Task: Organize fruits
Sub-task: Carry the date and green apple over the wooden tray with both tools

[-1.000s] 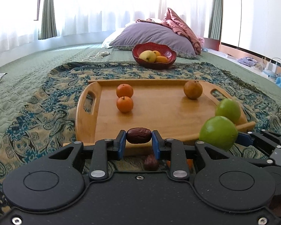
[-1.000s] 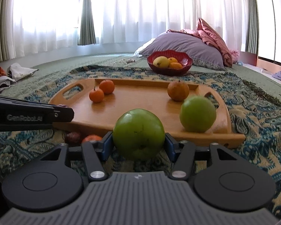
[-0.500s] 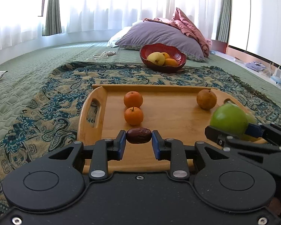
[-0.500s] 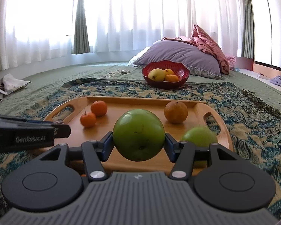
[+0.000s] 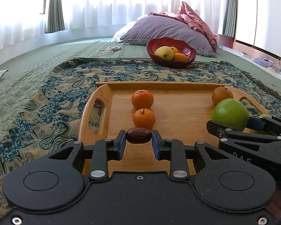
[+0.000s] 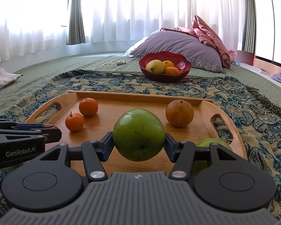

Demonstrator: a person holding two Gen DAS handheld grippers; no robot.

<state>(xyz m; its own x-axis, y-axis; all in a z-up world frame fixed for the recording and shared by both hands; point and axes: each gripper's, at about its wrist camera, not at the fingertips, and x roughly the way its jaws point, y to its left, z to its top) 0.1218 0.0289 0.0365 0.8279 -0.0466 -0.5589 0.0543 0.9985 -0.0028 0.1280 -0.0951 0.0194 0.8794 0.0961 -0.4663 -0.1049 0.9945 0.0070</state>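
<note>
Left tool (image 5: 138,140) clamped on a dark brown date (image 5: 139,135), held just above the near part of the wooden tray (image 5: 95,101). Right tool (image 6: 138,146) clamped on a big green apple (image 6: 138,134), held over the middle of the same tray. Both fruits off the wood, not yet set down.

On the tray already: 2 small oranges (image 5: 142,99), one behind the other, on the left side; 1 brownish round fruit (image 6: 179,113) at the far right; 1 second green apple (image 6: 213,142) at the near right, half hidden behind the right tool. Further back on the patterned blanket (image 5: 46,108), a red bowl (image 6: 178,61) with a yellow fruit and 2 orange ones.

Probably the carrying step, with the placing to come next.

Possible troubles from here:
- The date very close in front of the nearer orange. Lowered too far forward, could knock that orange and send it rolling into the other 1.
- The date small and wrinkled, gripped only at its 2 ends. Could twist or slip out with a quick move.
- The held apple round and smooth. Released from any height, likely to roll on the flat wood, toward the brownish fruit or the second apple.
- Both tools near each other over 1 tray. Could collide if brought together.
</note>
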